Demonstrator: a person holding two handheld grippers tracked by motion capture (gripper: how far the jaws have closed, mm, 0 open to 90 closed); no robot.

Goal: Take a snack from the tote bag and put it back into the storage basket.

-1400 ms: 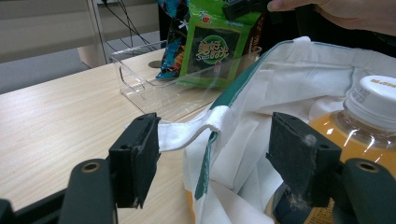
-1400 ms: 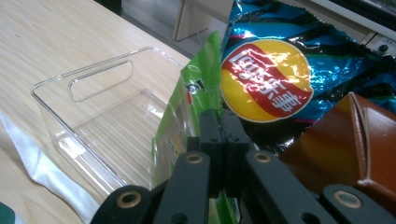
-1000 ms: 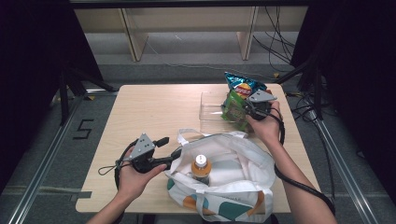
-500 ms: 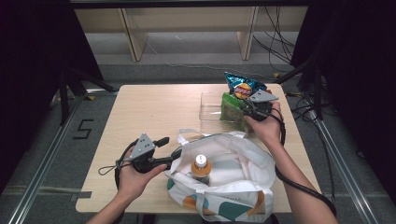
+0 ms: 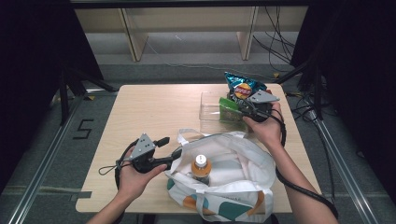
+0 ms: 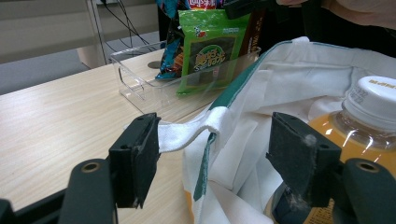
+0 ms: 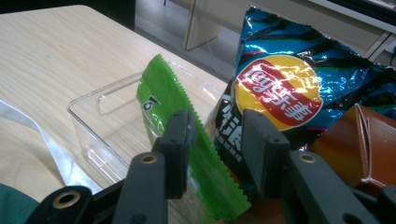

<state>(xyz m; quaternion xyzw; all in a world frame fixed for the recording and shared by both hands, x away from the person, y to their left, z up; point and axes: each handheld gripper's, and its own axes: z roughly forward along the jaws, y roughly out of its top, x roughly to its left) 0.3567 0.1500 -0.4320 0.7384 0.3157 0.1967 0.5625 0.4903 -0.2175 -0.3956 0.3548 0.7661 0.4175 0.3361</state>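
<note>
The green snack bag (image 7: 187, 154) stands upright in the clear bin (image 5: 211, 112), just past the tote bag (image 5: 224, 182). The right gripper (image 7: 217, 149) is half open, its jaws either side of the bag's top edge. The left gripper (image 6: 219, 158) is wide open around the tote's strap.

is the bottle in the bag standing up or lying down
Standing up. In the high view the orange bottle shows its white cap facing up inside the open white tote bag; the left gripper view shows the cap on top as well.
</note>
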